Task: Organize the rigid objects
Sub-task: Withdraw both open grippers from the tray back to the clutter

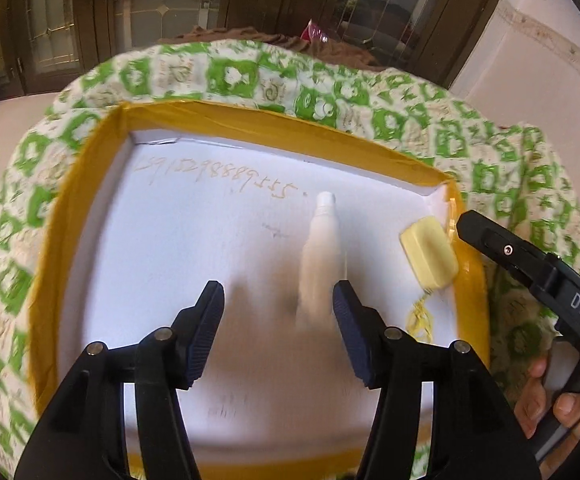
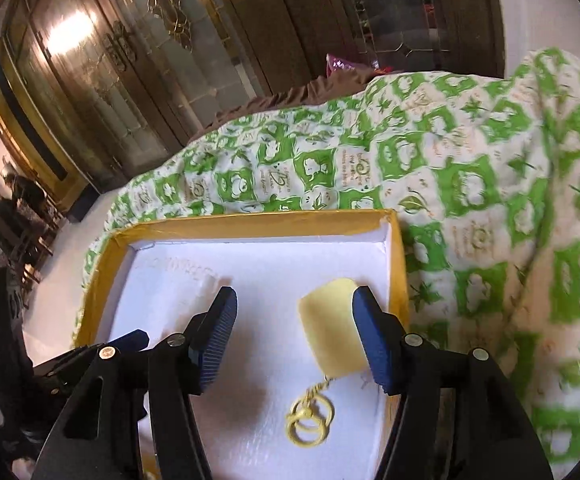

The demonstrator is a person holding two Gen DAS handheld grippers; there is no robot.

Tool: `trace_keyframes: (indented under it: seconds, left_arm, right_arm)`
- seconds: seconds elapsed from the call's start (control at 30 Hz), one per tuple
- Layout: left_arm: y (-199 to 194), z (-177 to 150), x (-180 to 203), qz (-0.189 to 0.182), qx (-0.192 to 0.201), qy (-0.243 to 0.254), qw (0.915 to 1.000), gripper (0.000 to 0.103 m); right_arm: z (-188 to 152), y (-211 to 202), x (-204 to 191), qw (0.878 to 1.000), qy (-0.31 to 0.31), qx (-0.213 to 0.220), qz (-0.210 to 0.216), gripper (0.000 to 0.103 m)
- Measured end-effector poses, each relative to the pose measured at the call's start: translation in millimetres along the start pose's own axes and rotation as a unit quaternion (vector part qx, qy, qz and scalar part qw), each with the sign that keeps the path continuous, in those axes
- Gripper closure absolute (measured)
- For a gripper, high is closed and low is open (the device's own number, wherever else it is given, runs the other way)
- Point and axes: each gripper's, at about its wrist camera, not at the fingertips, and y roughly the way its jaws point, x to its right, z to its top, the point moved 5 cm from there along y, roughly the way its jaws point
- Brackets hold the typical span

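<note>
A shallow tray (image 1: 90, 168) with a yellow taped rim and a white foam-like floor sits on a surface covered by a green-and-cream patterned cloth (image 1: 330, 96). A line of handwritten digits (image 1: 218, 178) runs across the far part of the tray floor.

Two things lie in the tray. One is a white tube-shaped bottle (image 1: 320, 248) with a pale cap, lying on its side near the middle of the floor, cap pointing toward the far wall. The other is a pale yellow rectangular tag (image 1: 430, 256), lying flat close to the tray's right wall, with a short chain and two yellow rings (image 2: 310, 420) attached at its near end. Bottle and tag lie apart from each other.

The left gripper (image 1: 278, 300) hangs above the tray with its jaws spread wide and nothing between them; the bottle's base lies just inside the right-hand jaw in the left wrist view. The right gripper (image 2: 294, 308) is also above the tray, jaws parted and holding nothing, with the tag lying below them against the right-hand jaw in the right wrist view.

Beyond the cloth stand dark wooden doors (image 2: 130, 60) with leaded glass panels.
</note>
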Motion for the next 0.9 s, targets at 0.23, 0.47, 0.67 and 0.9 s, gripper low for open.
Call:
trace_keyframes:
  seconds: [0.23,0.47,0.67,0.9]
  left_arm:
    - [-50,-46,-16,-0.008,0.028,0.003,0.9996,0.048]
    - [-81,-106,-33,0.009,0.027,0.004,0.9996,0.048]
    - [-93,-143,-35,0.011,0.03,0.004,0.9995,0.048]
    - [-102,-145,-34,-0.008,0.044,0.005,0.999,0.046]
  right_arm:
    - [-25,-39,-2,1.0,0.009,0.02,0.003,0.036]
    - [-64,-65,-21,1.0,-0.013,0.01,0.016,0.032]
    - [-93,-82,-35,0.999,-0.041,0.0,0.017,0.031]
    - [-122,-99,-34,0.998,-0.053,-0.015,0.002,0.031]
